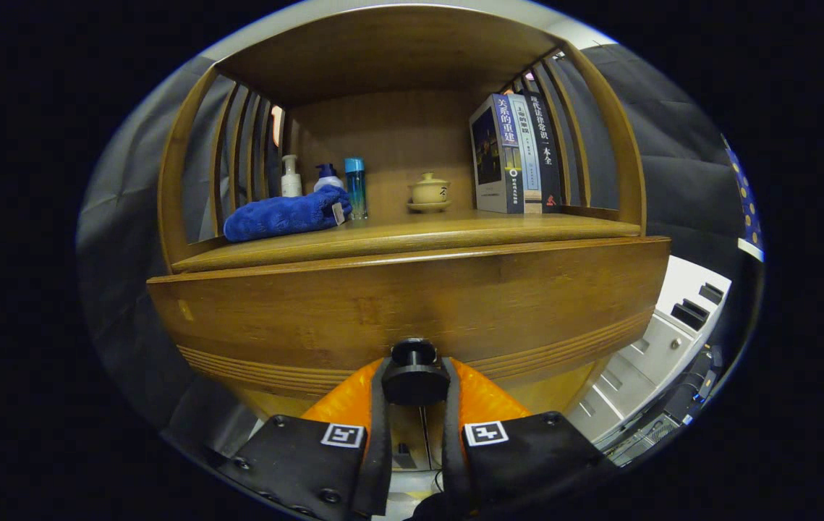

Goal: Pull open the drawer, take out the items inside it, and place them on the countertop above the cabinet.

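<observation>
The gripper (pixel 414 383) has its jaws clamped on the black knob (pixel 414 370) at the lower edge of the wooden drawer front (pixel 412 304). On the countertop (pixel 412 235) above, a blue towel (pixel 285 215) lies near the left edge and books (pixel 516 155) stand near the right.

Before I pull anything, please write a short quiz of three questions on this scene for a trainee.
1. True or false: the tool has its fingers closed on the black drawer knob.
2. Which thing lies on the countertop in front of the bottles?
A. the blue towel
B. a metal spoon
C. a glass plate
3. Fill in: the books stand to the ____ of the lidded cup, seen from the tool.

Key
1. True: both fingers press the knob's sides, low on the drawer front.
2. A.
3. right.
</observation>
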A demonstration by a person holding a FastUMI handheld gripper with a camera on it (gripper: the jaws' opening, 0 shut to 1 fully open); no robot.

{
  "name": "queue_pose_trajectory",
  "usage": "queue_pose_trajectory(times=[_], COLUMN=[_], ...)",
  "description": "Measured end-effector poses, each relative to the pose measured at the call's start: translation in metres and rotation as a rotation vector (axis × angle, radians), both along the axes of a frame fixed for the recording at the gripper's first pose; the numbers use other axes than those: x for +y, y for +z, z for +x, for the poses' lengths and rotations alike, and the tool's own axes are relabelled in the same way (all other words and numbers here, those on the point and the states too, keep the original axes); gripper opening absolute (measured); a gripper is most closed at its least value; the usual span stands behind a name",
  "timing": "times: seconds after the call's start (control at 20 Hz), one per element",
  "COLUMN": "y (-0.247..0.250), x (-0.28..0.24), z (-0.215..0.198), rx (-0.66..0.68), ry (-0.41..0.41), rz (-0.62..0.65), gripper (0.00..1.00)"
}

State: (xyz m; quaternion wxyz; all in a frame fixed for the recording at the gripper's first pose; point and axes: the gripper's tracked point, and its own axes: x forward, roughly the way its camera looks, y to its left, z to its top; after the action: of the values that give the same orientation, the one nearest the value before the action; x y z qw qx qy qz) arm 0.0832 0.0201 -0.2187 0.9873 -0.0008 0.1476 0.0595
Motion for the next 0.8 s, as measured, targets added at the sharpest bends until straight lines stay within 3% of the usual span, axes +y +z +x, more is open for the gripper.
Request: queue_pose_trajectory(times=[0.8], y=[0.000], x=[-0.016], z=[-0.073], rx=[0.023], ry=[-0.023], rz=[-0.029], gripper=[0.37])
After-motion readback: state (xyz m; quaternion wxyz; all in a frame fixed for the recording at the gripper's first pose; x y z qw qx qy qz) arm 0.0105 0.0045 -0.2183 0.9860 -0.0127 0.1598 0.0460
